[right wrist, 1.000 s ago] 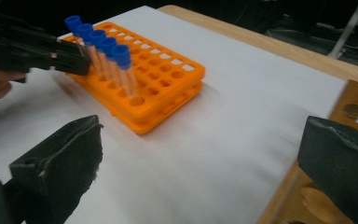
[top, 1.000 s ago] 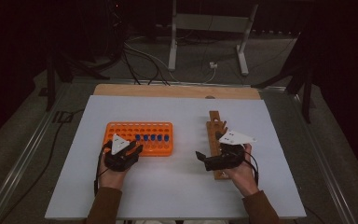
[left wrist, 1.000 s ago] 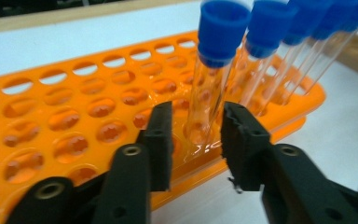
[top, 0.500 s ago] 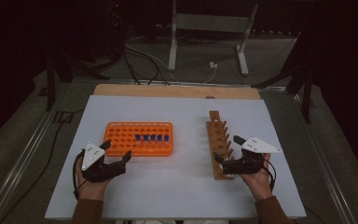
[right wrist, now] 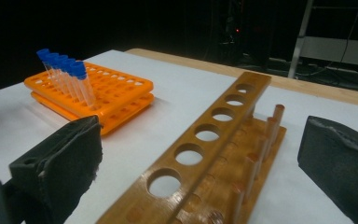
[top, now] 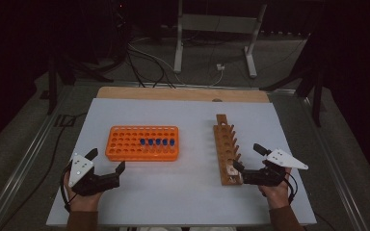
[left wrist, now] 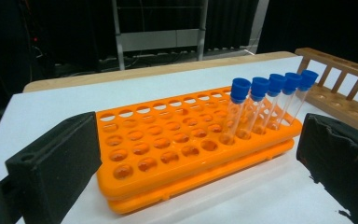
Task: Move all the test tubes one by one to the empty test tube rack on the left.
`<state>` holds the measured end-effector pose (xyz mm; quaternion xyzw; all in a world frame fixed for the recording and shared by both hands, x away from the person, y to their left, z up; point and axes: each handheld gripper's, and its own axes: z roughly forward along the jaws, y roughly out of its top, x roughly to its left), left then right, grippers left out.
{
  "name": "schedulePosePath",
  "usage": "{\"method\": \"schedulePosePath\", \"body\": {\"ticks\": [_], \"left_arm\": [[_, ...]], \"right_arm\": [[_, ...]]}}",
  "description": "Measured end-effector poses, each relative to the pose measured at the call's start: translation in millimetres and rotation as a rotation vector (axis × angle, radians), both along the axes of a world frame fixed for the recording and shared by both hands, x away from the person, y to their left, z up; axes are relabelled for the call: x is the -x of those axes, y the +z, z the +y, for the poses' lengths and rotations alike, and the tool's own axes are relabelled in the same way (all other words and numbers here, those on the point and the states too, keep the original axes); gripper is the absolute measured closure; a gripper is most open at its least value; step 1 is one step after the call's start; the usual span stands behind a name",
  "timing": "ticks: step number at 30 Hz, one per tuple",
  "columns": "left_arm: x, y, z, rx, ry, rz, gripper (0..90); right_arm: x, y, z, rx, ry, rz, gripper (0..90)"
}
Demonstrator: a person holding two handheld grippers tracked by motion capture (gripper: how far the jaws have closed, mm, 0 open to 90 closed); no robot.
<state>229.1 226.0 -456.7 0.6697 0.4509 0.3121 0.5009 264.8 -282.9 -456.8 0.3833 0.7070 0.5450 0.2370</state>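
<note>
My left gripper sits just off the near left corner of the orange rack. Its jaws have just been opening and now stand wide with nothing between them. Right gripper gapes wide too, empty, at the near end of the wooden rack, right of the orange one. Five blue-capped tubes stand in the orange rack. No readable writing anywhere.

The test-tube rack ahead of the left gripper's black jaws is bright orange, and its five clear tubes wear blue caps. The peg rack between the right gripper's black jaws is honey-brown wood, on a white table.
</note>
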Motion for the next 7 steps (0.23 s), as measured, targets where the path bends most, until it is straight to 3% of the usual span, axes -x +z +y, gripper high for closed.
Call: {"method": "schedulePosePath", "body": {"ticks": [7], "left_arm": [[0.1, -4.1, 0.7, 0.007, -0.001, 0.013, 0.8]], "right_arm": [[-1.7, -5.3, -2.9, 0.006, -0.013, 0.015, 0.0]]}}
